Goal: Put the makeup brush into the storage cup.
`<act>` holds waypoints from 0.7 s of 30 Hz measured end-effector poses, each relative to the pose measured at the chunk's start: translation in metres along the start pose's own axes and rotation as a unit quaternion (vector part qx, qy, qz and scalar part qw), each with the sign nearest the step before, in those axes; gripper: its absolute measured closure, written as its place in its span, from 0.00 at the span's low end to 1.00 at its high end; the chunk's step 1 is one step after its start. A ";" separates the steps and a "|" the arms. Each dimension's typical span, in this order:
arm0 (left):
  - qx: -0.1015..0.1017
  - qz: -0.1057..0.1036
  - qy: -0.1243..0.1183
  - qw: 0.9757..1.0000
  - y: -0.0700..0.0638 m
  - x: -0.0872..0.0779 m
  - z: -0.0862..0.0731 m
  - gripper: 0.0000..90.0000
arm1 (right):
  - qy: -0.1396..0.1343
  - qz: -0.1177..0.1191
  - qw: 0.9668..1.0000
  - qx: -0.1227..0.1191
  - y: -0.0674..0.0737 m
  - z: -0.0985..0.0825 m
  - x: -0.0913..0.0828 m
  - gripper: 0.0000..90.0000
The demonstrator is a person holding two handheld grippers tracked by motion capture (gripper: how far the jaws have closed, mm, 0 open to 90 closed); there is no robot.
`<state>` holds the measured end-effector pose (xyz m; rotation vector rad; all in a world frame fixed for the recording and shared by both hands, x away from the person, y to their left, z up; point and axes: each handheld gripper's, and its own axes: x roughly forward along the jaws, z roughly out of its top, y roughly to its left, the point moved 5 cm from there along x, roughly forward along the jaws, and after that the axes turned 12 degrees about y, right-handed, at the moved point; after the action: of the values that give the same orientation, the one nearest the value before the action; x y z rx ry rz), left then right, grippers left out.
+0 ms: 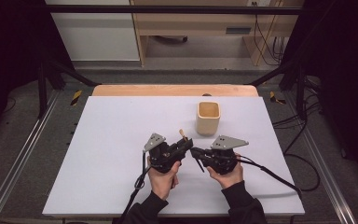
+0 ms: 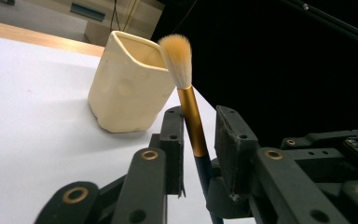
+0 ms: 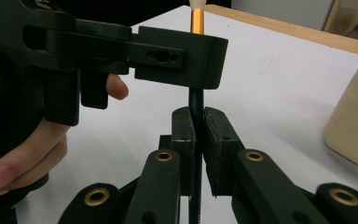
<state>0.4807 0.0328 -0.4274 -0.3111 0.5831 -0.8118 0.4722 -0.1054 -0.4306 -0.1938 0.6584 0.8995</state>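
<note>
In the high view, the left tool point(image 1: 184, 143) and the right tool point(image 1: 196, 152) meet at a brush point(image 1: 183, 134) near the cup point(image 1: 208, 117) on the table point(image 1: 107, 140). In the left gripper view, the brush point(image 2: 193, 121) stands between jaws not quite pressing it. In the right gripper view, the right tool point(image 3: 196, 140) is clamped on the dark handle.

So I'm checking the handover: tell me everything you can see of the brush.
The brush is slim, with a soft, pale, orange-tipped tuft on top, a shiny gold ferrule below it and a dark blue handle. It stands nearly upright above the white table, just in front of the cream cup. The right gripper is shut on its handle. The left gripper brackets it higher up: one pad looks to touch the ferrule, the other stands off with a visible gap.
</note>
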 end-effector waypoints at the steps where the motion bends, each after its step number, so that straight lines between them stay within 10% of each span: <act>1: -0.001 0.000 0.000 1.000 0.000 0.000 0.000 0.82 | 0.000 0.000 1.000 0.000 0.000 0.000 0.000 0.93; 17: 0.003 0.004 -0.001 1.000 -0.002 0.000 0.000 0.92 | 0.004 0.003 1.000 0.002 0.001 -0.001 0.004 0.92; 21: 0.015 0.017 0.003 1.000 0.000 -0.001 -0.001 0.92 | 0.010 0.001 1.000 0.004 0.000 -0.002 0.006 0.77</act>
<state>0.4798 0.0336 -0.4275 -0.2710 0.5801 -0.7872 0.4744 -0.1021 -0.4359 -0.1945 0.6811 0.8970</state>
